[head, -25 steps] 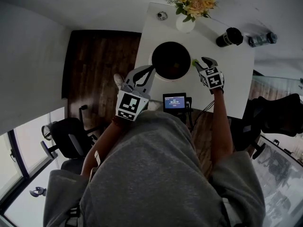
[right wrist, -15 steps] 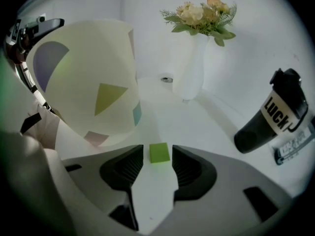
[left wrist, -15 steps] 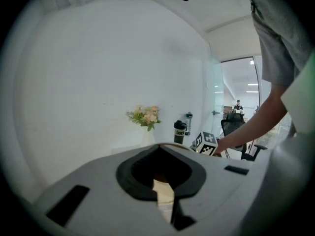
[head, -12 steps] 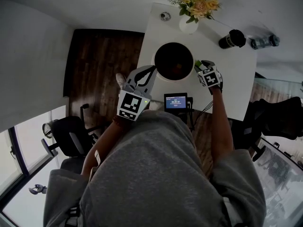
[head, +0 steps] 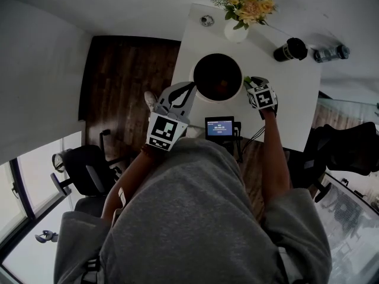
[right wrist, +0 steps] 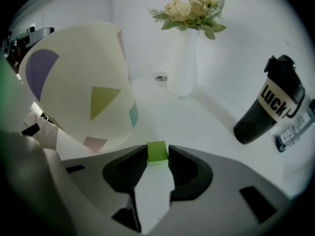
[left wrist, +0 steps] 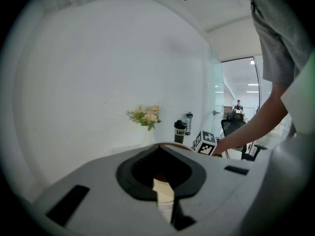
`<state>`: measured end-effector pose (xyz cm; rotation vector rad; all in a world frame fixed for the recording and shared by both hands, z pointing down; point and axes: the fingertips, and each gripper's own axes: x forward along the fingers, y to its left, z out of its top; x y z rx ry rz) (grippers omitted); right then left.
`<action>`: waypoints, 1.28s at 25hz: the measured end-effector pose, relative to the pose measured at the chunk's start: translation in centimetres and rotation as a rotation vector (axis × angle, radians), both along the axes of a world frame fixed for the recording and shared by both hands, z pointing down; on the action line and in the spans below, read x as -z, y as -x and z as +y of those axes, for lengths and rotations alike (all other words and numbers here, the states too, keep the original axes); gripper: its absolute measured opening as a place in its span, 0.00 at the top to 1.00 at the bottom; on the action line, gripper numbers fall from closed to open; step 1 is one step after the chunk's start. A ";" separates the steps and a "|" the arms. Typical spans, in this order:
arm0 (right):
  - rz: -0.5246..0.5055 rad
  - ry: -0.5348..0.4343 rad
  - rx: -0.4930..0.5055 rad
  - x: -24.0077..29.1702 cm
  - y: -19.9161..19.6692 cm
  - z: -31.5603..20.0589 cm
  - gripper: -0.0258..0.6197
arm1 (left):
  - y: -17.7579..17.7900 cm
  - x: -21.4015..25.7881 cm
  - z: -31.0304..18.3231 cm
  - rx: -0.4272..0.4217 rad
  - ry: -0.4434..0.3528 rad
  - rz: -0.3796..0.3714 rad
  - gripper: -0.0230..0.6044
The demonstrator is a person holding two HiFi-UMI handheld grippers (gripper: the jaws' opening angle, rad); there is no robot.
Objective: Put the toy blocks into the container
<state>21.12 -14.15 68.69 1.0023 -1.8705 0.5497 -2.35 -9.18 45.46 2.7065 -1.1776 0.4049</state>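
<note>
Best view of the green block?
Right gripper view: green block sharp between the jaws of the right gripper, which have just been closing on it. Head view shows only a green speck at that gripper's tip. Left gripper view misses it.

- Green block (right wrist: 157, 152), lower centre.
- Cream container (right wrist: 83, 82), left, with lilac, olive, teal and pink shapes.
- White vase (right wrist: 183, 68), cream and peach flowers (right wrist: 192, 6), green leaves.
- Black cup (right wrist: 268, 107), right, white lettering.

"Luck" on blk tumbler (right wrist: 268, 101)
</note>
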 end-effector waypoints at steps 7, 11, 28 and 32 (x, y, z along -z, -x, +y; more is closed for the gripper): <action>-0.030 -0.104 -0.014 4.2 0.1 -1.7 0.75 | 0.0 0.0 0.0 0.003 0.000 0.004 0.95; -0.013 -0.203 0.019 8.7 0.7 -3.0 0.75 | 0.0 0.0 0.0 0.003 0.000 0.006 0.95; -0.104 -0.496 0.185 24.5 9.2 -5.2 0.76 | 0.1 0.1 -0.1 0.014 0.007 0.024 0.95; -0.105 -0.472 0.242 23.8 11.0 -3.9 0.76 | 0.1 0.0 -0.2 0.015 0.009 0.027 0.95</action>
